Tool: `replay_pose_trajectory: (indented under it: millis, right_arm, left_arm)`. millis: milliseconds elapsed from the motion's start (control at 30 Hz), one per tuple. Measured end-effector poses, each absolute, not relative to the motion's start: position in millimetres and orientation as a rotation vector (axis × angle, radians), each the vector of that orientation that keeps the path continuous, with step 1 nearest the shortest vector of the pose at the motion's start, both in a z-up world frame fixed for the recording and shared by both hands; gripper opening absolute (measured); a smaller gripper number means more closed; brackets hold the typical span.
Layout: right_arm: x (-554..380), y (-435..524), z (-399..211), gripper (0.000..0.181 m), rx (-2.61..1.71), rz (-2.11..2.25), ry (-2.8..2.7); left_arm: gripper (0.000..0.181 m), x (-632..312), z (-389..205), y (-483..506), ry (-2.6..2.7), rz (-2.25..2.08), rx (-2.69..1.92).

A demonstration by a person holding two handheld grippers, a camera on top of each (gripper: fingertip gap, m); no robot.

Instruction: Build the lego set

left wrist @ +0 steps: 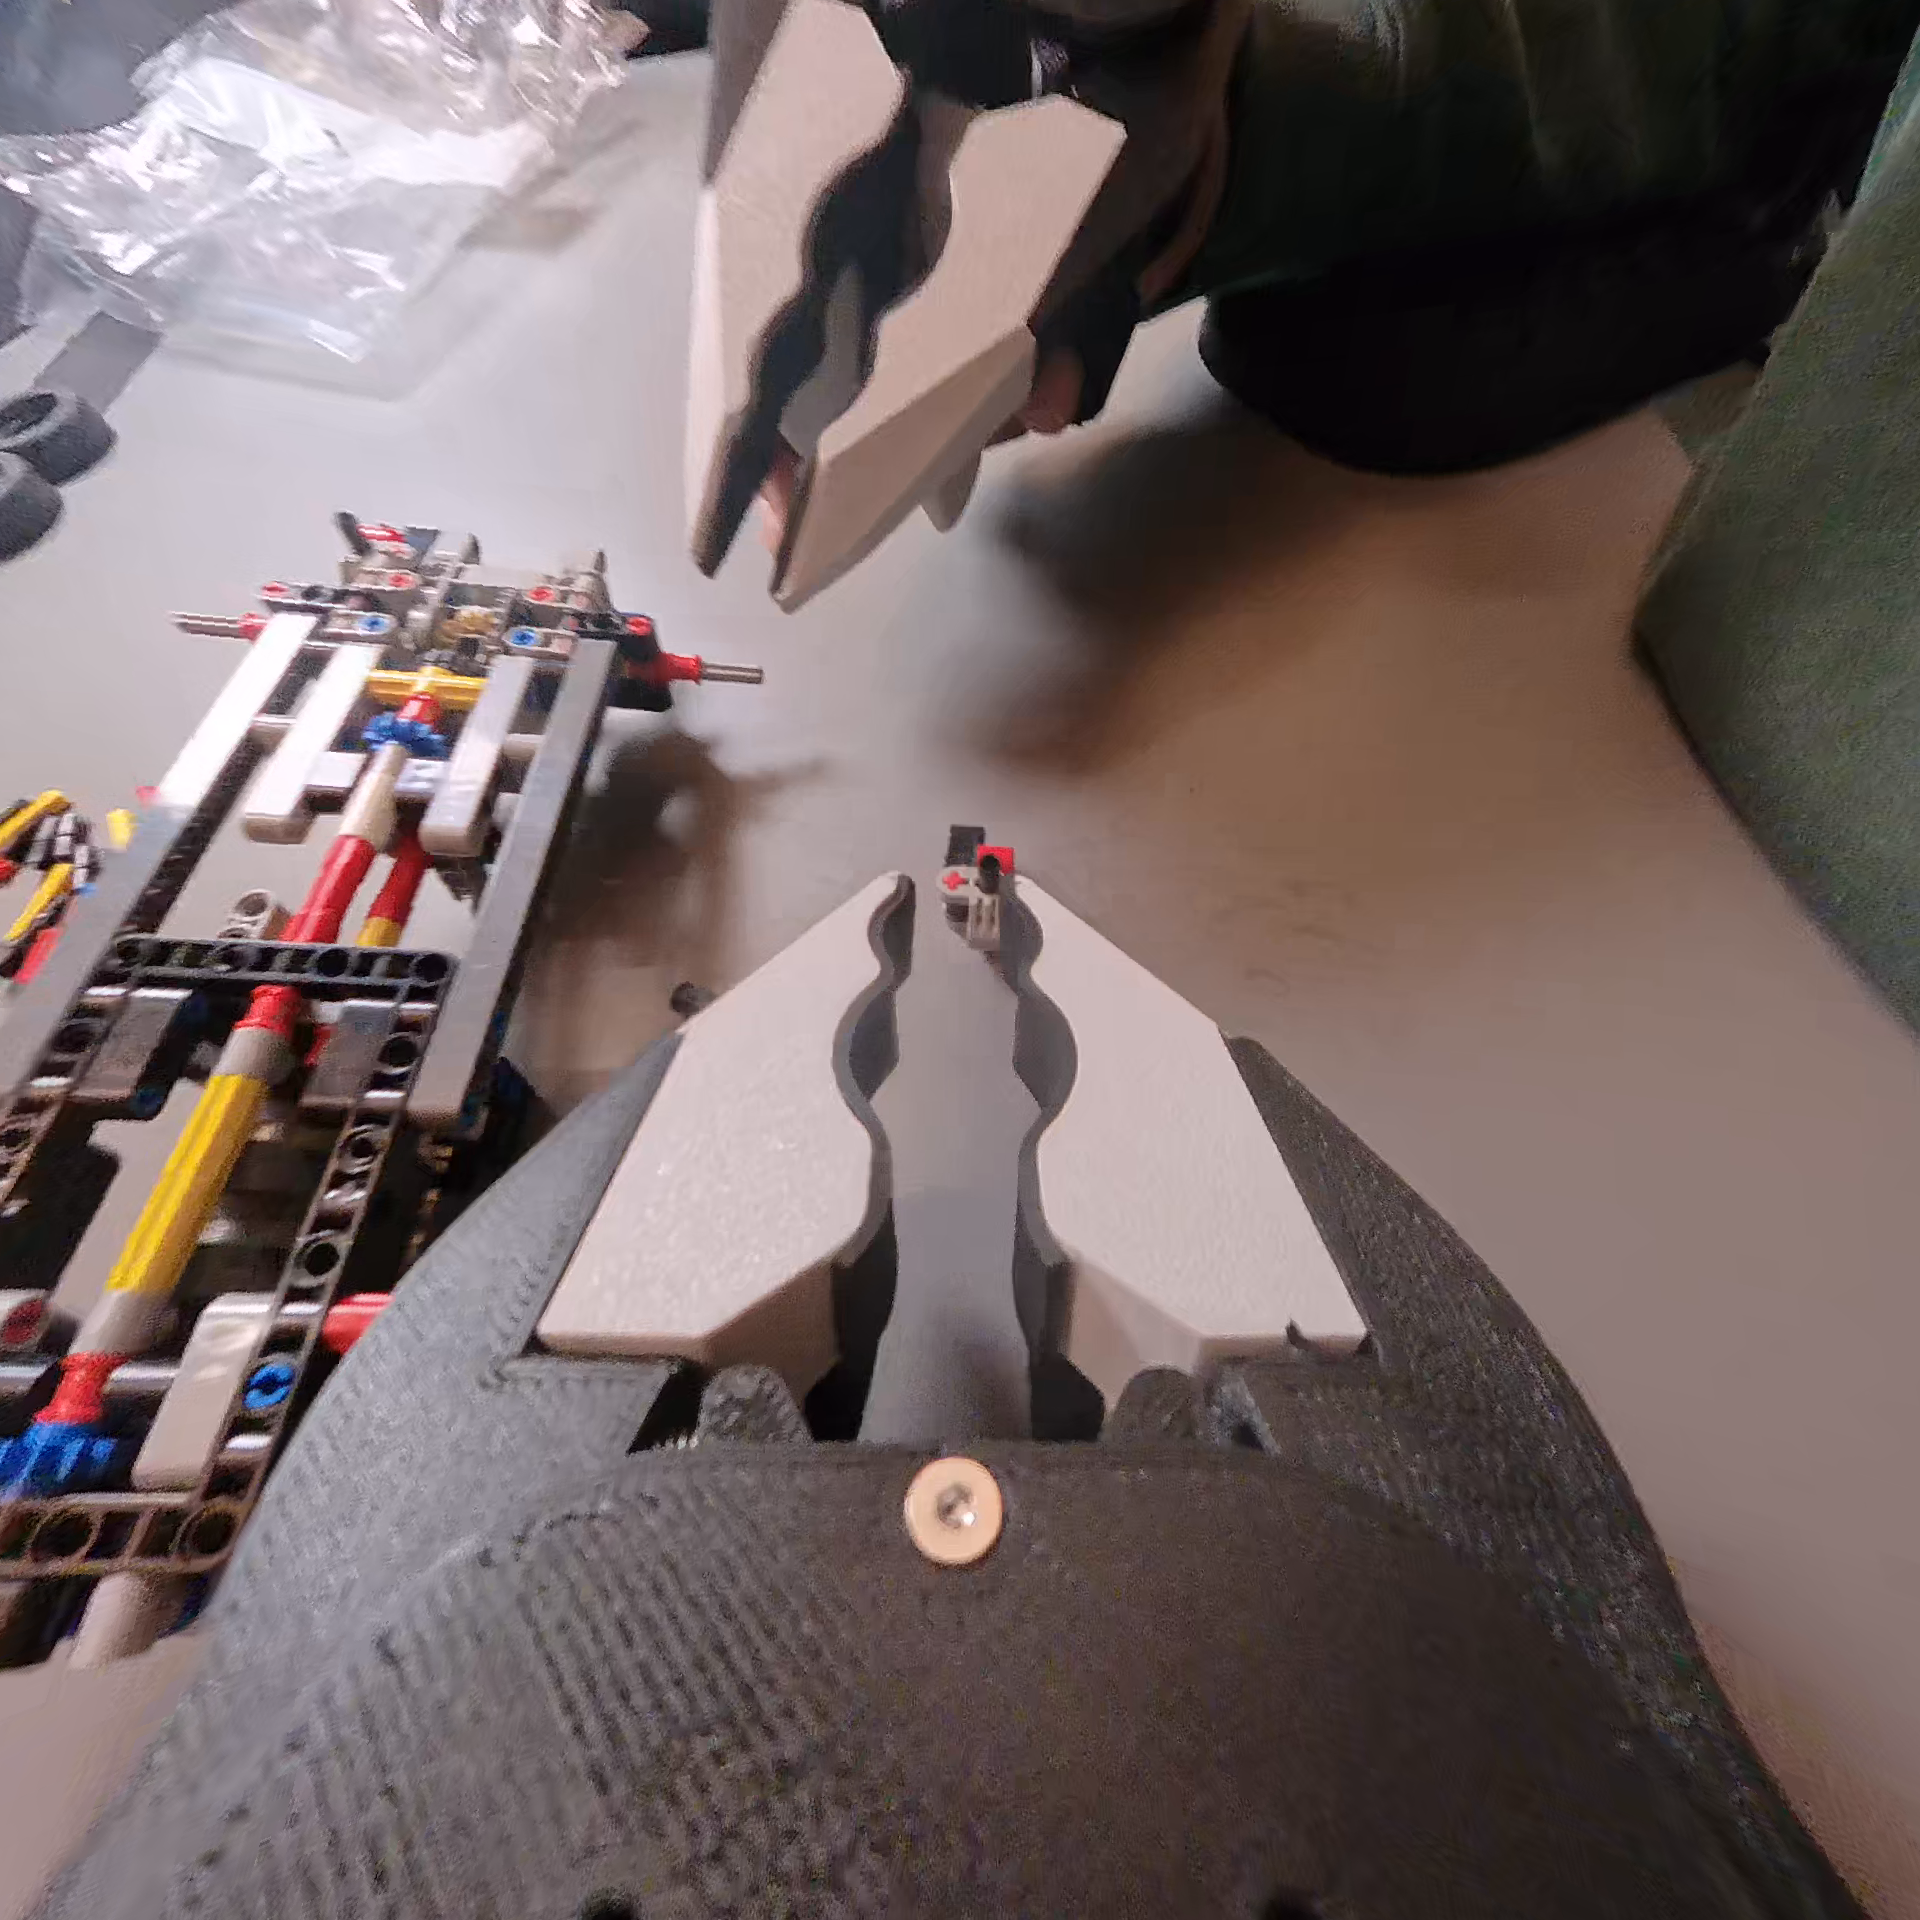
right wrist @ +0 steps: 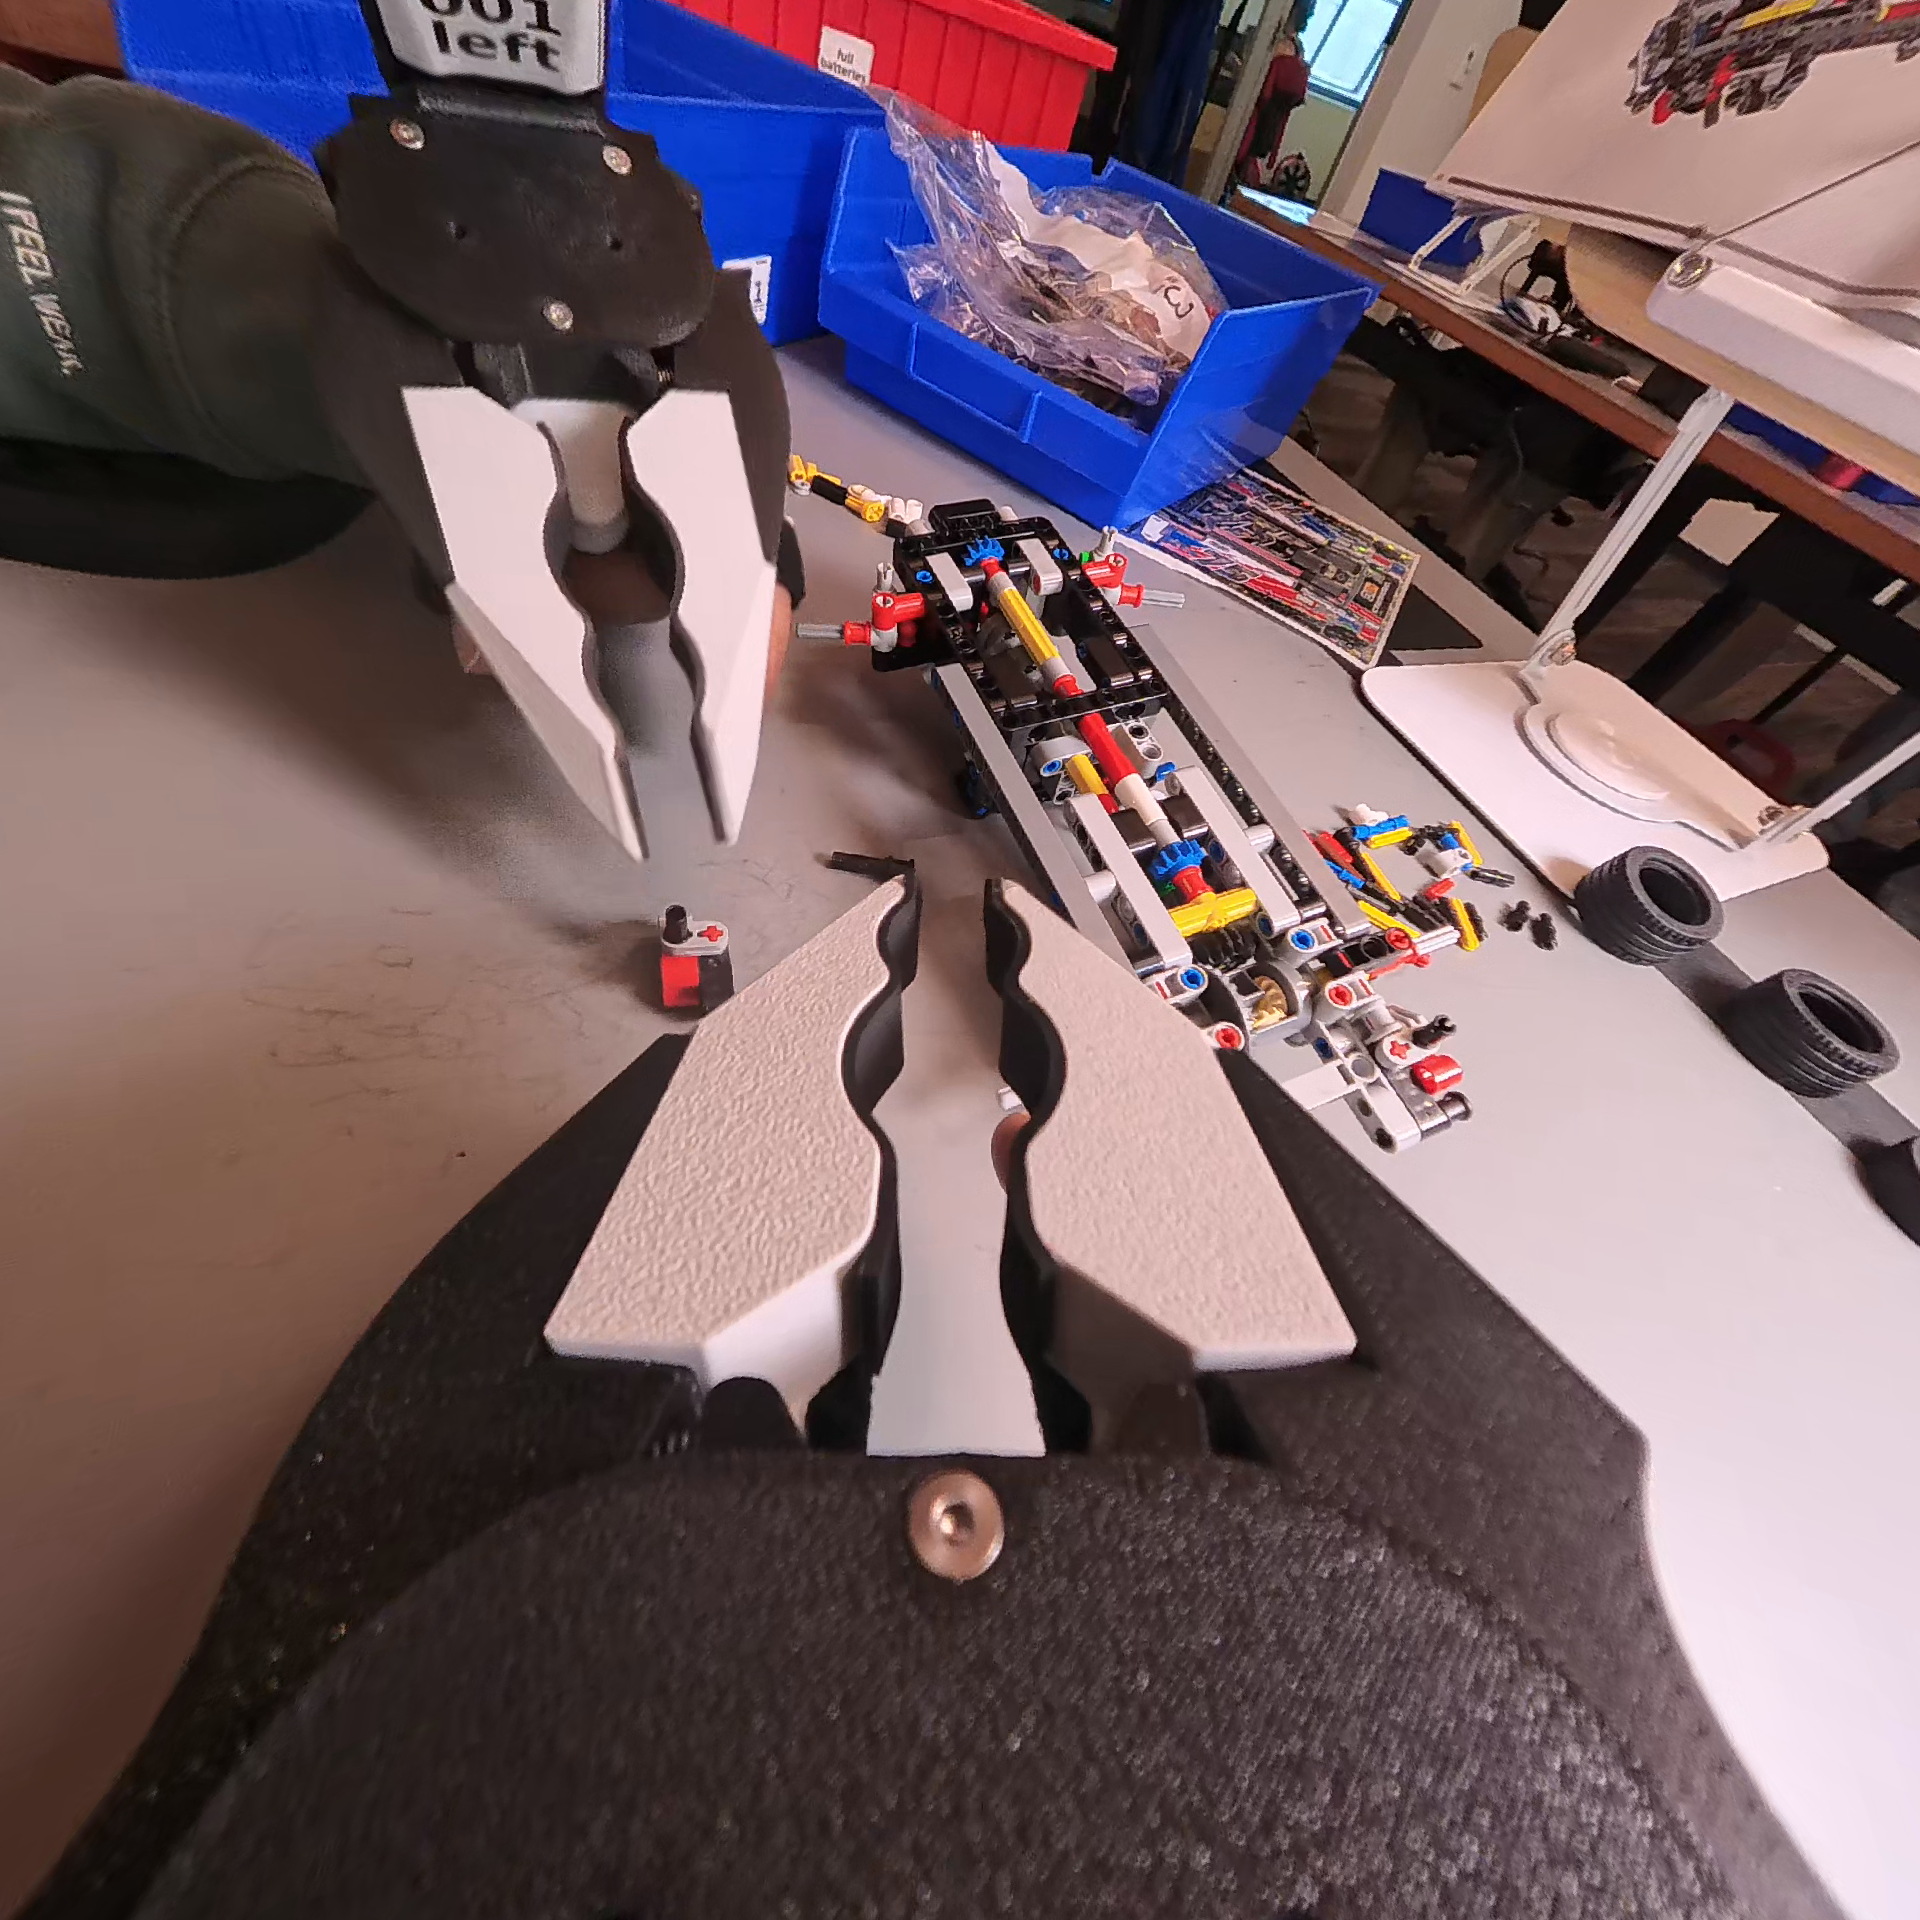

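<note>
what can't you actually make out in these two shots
- Small red and grey piece: left wrist view, its base is hidden behind the left gripper's own fingertip.
- Chassis: left wrist view, cut off by the left edge.
- Right gripper: left wrist view, motion-blurred.
- Bag in the blue bin: right wrist view, crinkled plastic obscures the contents.

Bare grey table (right wrist: 312, 1091) open to the left and front of the small red-and-grey piece (right wrist: 694, 961), so room to reach it from there and from above, where the left gripper (right wrist: 681, 847) hangs with parted jaws and nothing between them. Hemmed in close on the right by the right gripper (right wrist: 951, 894), also parted and empty, and just beyond that by the long car frame (right wrist: 1122, 790). Further right crowded: loose small parts (right wrist: 1403, 862), two black tyres (right wrist: 1652, 904), a white stand base (right wrist: 1558, 758), with blue bins (right wrist: 1091, 416) walling the far edge.
</note>
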State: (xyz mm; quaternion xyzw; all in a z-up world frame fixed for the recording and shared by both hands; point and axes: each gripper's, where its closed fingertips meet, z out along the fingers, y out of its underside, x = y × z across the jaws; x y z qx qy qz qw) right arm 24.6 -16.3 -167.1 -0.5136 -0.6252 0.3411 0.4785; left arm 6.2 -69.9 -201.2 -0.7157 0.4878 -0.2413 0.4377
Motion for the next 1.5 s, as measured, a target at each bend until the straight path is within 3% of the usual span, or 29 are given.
replay_pose_trajectory:
  millis: [567,1300,1400,1500]
  right_arm:
    - [28.1,3.2,-149.2,0.014,-1.294,0.872,-1.341]
    - [32.4,19.7,-146.7,0.011,-1.362,0.921,-1.229]
    - [33.0,18.5,-145.1,0.0,-1.35,0.925,-1.232]
    - [32.7,16.8,-143.2,0.0,-1.339,0.928,-1.238]
  left_arm:
    - [0.032,-83.2,-130.8,-10.0,0.48,-0.325,-1.648]
    - [0.024,-115.8,-132.3,-3.0,0.36,-0.245,-1.687]
    - [0.024,-116.5,-133.9,-2.5,0.365,-0.236,-1.697]
    - [0.024,-117.2,-136.6,-1.9,0.371,-0.234,-1.711]
